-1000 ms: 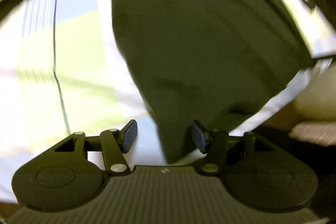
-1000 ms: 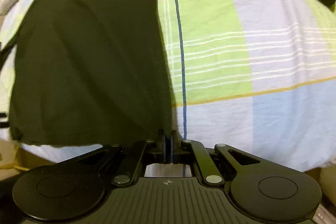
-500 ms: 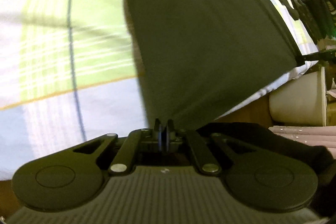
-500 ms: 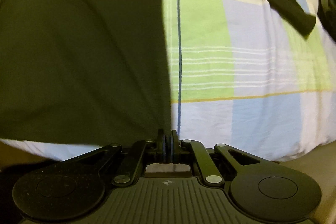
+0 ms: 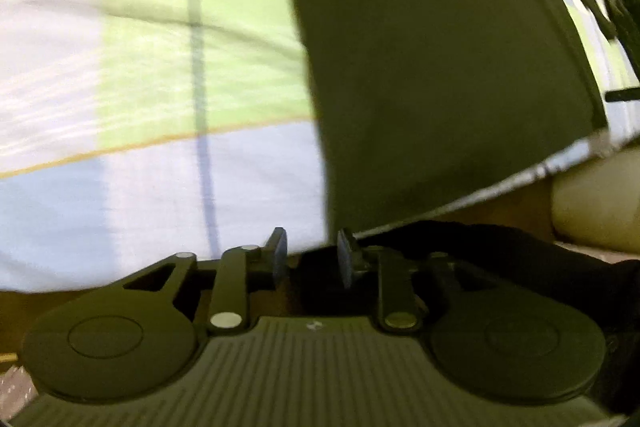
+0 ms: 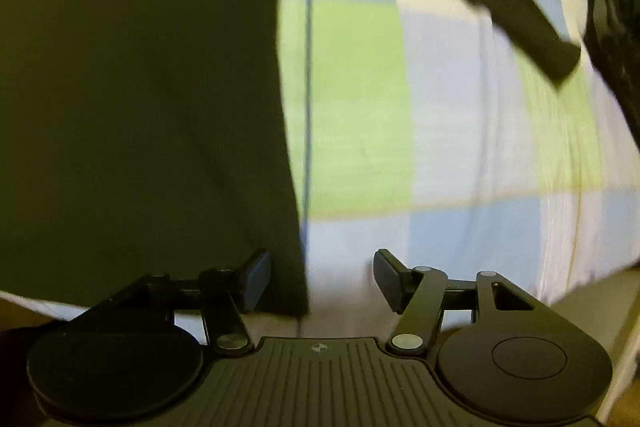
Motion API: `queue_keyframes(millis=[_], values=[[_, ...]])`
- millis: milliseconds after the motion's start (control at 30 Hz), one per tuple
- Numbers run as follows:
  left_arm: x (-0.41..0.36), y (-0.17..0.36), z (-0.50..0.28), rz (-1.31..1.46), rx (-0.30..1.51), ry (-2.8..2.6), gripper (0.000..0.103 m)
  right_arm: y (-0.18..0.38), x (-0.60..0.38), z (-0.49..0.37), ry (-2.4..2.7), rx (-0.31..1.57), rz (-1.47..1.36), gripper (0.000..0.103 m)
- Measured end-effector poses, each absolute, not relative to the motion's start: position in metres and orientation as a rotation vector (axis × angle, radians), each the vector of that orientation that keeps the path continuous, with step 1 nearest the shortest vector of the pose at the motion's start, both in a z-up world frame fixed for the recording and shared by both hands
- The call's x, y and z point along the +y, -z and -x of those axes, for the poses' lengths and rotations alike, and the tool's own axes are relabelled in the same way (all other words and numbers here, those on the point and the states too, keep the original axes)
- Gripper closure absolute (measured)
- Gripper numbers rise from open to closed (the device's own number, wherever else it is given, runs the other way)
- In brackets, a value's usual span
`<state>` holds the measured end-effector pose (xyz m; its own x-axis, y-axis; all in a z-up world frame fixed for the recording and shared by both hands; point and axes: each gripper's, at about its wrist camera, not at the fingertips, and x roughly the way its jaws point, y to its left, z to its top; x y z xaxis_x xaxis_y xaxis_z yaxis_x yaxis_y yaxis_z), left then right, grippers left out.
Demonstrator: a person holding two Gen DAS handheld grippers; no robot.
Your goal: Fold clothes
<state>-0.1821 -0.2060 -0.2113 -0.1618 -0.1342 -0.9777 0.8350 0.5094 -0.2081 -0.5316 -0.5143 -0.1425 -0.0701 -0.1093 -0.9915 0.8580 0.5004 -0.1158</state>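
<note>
In the left wrist view, the left tool (image 5: 312,254), clamped half a second before, stood released at the dark garment (image 5: 440,67) hem on the checked bed (image 5: 140,107); in the right wrist view, the right tool (image 6: 320,281) had likewise let go, leaving it spread flat, likely for folding.

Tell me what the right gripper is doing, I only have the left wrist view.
Observer: The right gripper is open, jaws spread wide.
Operator: Is it on the shirt?
Observer: The dark shirt has its side edge lying between the jaws, and nothing is clamped.
Operator: Where's the sleeve?
Observer: One sleeve lies stretched out across the checked sheet, its cuff well away from the shirt's body.
</note>
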Motion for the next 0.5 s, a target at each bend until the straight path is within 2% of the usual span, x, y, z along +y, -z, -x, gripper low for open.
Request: queue_keyframes(millis=[200,267,333,400,500], values=[[-0.208,0.170,0.151,-0.670,1.300,0.823,0.061,0.120,-0.523,0.457,0.764,1.289,-0.716,0.042],[-0.209,0.160,0.134,-0.707,1.225,0.793,0.058,0.114,-0.521,0.423,0.709,1.255,-0.702,0.042],[-0.205,0.152,0.107,-0.745,1.160,0.772,0.047,0.109,-0.515,0.389,0.662,1.224,-0.683,0.042],[-0.199,0.145,0.065,-0.805,1.090,0.764,0.040,0.105,-0.508,0.356,0.614,1.191,-0.668,0.042],[-0.191,0.157,0.022,-0.972,0.961,0.781,0.040,0.108,-0.487,0.308,0.608,1.171,-0.666,0.042]])
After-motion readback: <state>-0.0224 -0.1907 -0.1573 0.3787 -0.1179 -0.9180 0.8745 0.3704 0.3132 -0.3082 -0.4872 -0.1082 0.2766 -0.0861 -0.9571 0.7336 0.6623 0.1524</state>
